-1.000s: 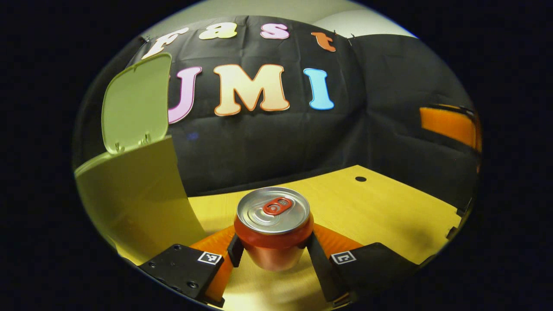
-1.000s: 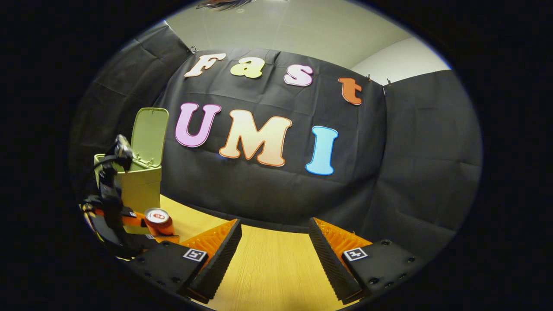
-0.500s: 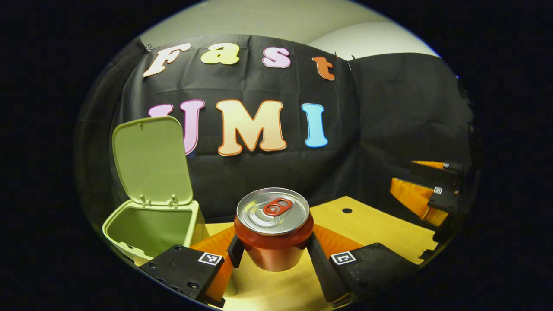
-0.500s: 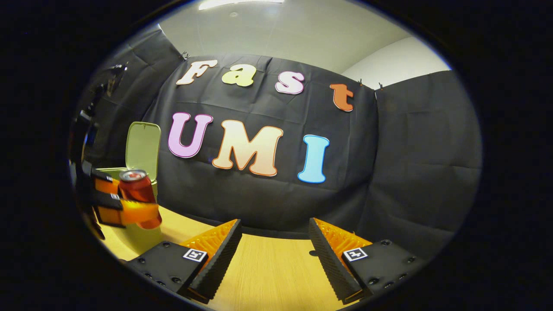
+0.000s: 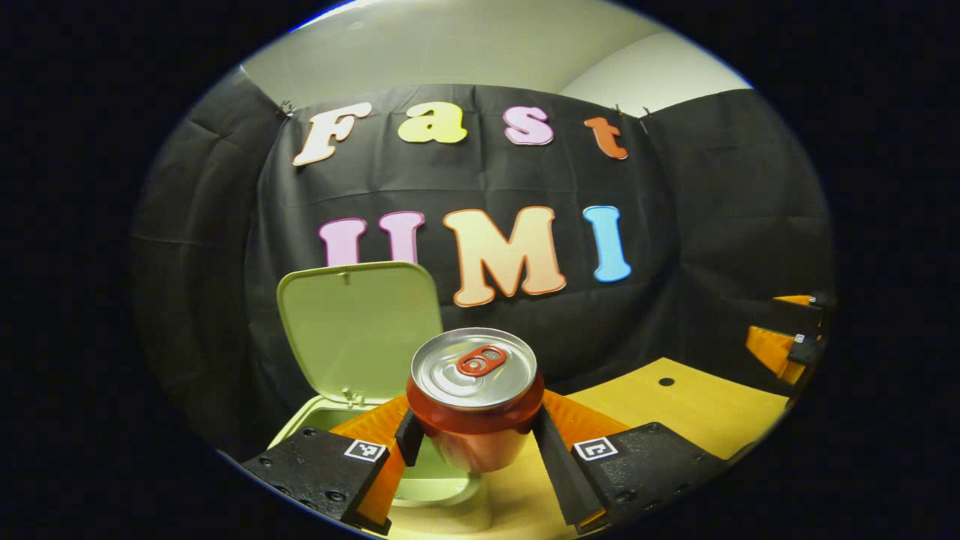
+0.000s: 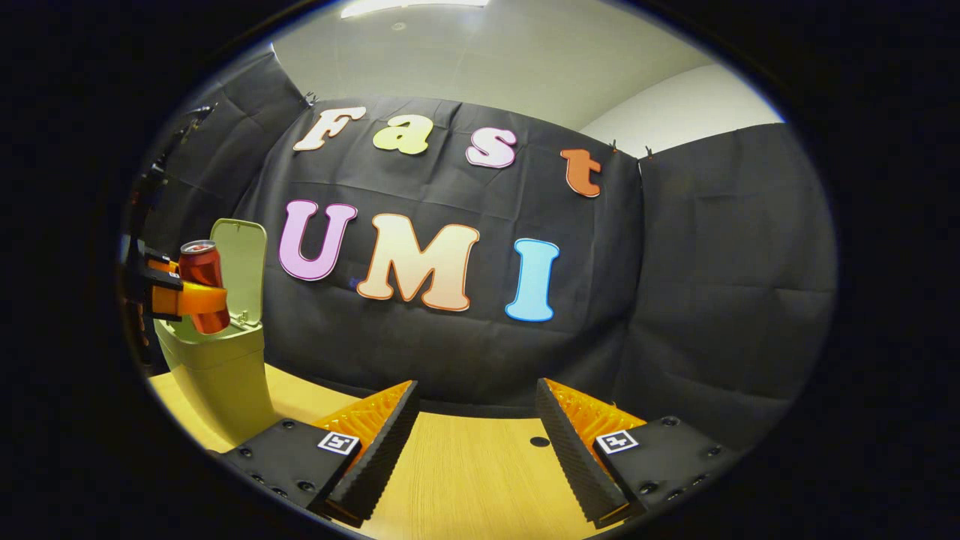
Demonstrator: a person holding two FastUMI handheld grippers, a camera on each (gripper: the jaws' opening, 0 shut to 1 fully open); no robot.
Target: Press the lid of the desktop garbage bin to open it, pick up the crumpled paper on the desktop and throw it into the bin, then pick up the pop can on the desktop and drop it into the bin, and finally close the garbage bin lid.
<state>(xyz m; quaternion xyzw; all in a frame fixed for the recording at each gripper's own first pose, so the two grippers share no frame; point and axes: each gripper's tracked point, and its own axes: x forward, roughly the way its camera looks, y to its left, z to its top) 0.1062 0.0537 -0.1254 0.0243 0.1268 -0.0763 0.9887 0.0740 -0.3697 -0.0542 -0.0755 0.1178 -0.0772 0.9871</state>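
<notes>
Closest in the left gripper view, the left tongs are clamped on the pop can, one finger pressed to each side of its body, and the can stands upright with its pull-tab top facing up. That level, two-sided hold looks chosen so the can stays steady in the air and can fall straight when let go. Taking the garbage bin as the landmark, the can hangs above its open mouth, seemingly over the near rim, and clear of the table. In the right gripper view the same left tongs reach in level from the side of the bin away from the other tool, with the can just in front of the raised lid. That lid stands tipped back behind the bin's opening, which leaves the way down free; I judge the drop is the step in hand, and the can may need to travel a little deeper over the opening first. I cannot make out whether the crumpled paper lies inside. Well off to the far side of the bin, the right tongs hover low over the table, spread wide and holding nothing, pointing toward the cloth wall, apparently waiting to shut the lid.
</notes>
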